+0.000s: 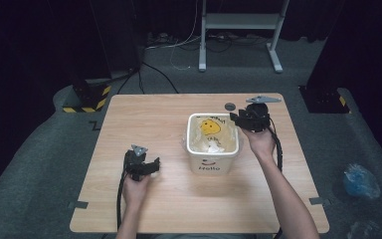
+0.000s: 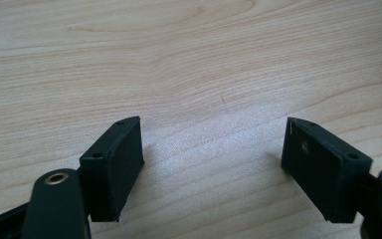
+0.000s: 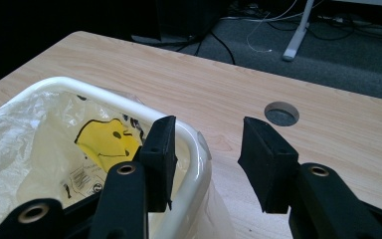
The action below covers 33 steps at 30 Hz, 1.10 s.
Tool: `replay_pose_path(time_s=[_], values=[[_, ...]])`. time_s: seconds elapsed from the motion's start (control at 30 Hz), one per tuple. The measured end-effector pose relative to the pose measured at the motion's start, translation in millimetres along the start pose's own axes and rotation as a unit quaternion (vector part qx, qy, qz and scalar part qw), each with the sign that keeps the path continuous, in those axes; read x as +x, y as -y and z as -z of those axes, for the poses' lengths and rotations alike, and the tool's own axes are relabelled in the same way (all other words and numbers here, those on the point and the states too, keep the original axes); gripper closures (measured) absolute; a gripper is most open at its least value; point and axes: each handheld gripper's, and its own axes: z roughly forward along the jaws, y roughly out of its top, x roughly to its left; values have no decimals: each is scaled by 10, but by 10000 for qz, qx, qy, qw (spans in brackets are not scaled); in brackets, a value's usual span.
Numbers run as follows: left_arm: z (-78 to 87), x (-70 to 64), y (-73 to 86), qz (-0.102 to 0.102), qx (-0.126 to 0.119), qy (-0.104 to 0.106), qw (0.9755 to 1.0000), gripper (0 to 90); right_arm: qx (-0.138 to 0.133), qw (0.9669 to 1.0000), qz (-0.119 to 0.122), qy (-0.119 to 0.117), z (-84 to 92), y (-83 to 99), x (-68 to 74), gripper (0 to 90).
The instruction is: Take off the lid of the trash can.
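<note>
A white bin (image 1: 212, 167) marked "Hello" stands right of the table's middle, lined with a clear plastic bag (image 1: 201, 139) that bears a yellow smiley (image 1: 210, 127). A crumpled white scrap (image 1: 214, 147) lies inside. My right gripper (image 1: 238, 119) is at the bin's far right corner. In the right gripper view its jaws (image 3: 206, 129) straddle the rim (image 3: 194, 149): one inside over the bag (image 3: 30, 134), one outside, with a gap left, so it is open. My left gripper (image 1: 154, 167) rests low left of the bin, open (image 2: 214, 129) over bare wood.
A round cable hole (image 1: 229, 106) sits in the tabletop just behind the right gripper. On the grey floor are a white stand's legs (image 1: 238, 30) at the back, striped bases (image 1: 87, 99) at the left, and a blue bag (image 1: 360, 180) at the right.
</note>
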Motion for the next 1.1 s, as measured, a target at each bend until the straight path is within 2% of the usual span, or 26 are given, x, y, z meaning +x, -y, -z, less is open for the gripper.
replay_pose_path(time_s=[0.43,0.57,1.1], values=[[0,-1,0,5,1,3,10000,243,155,9999,53,-5,-95,24,5,607],[0,-1,0,3,0,3,10000,243,193,9998,18,-44,-111,29,-13,638],[0,-1,0,0,2,6,10000,241,269,9994,125,-203,-134,41,-5,727]])
